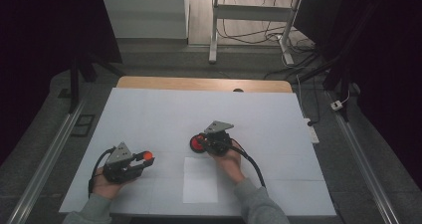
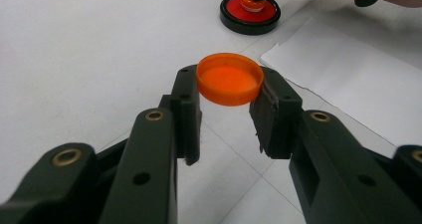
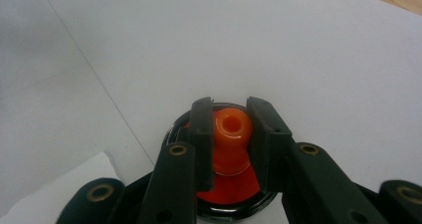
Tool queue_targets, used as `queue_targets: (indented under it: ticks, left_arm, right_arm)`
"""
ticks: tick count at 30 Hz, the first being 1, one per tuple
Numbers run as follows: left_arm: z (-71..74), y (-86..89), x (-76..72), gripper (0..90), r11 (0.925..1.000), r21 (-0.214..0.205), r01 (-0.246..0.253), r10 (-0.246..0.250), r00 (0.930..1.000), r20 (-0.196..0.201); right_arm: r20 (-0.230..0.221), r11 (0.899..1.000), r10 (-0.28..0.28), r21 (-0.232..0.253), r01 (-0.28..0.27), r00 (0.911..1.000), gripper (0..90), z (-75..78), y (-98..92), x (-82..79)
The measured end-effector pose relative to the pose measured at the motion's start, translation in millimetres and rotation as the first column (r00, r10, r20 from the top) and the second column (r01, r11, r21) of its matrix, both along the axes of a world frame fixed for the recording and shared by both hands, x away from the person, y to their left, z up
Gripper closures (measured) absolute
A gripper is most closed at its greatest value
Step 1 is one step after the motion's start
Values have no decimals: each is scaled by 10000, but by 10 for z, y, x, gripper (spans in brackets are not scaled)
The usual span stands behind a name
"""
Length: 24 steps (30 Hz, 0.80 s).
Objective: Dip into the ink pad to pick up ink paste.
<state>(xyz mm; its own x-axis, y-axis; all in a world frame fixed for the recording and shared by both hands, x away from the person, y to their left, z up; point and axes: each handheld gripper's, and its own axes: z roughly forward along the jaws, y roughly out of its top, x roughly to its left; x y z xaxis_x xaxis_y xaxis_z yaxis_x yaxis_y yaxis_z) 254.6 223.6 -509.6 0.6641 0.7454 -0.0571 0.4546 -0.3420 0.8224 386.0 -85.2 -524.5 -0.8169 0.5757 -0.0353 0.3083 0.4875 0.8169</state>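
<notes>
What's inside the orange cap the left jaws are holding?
The orange cap faces open side up, and its hollow looks empty: bare orange floor and rim wall. The near inner wall is hidden behind the cap's front edge.

- I'm seeing the left hand (image 1: pixel 107 183) resting low at the near left of the table, forearm coming in from the bottom edge, sleeve at the wrist.
- The left gripper (image 1: pixel 144 159) is pointing right and a little forward, lying nearly level, its jaws clamping inward with something pinched at their tips.
- The right hand (image 1: pixel 229 160) is reaching further forward, wrist angled left.
- The right gripper (image 1: pixel 203 142) is tilting down, jaws squeezing in from both sides; its cable is trailing back past the forearm.
</notes>
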Motion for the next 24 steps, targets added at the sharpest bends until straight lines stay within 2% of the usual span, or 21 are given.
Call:
queue_targets:
  ticks: [14, 20, 22, 24]
  left_arm:
    - [1, 4, -1, 651, 10000, 6, -11, 11, 10000, 6]
    - [-5, 11, 8, 650, 10000, -4, -32, 32, 10000, -16]
    - [-3, 19, 9, 650, 10000, -39, -51, 51, 10000, -3]
    - [-4, 21, 12, 650, 9999, -62, -87, 87, 10000, -4]
  right_arm:
    - [71, 9999, 24, -106, -23, 10000, 728, 2, 5, -4]
    - [-266, 10000, 70, 21, -69, 9996, 724, 28, -19, 37]
    - [-389, 9963, 20, 860, 14, 9992, 724, 53, -80, 47]
    - [-339, 9917, -42, 1287, 85, 9994, 725, 118, -131, 41]
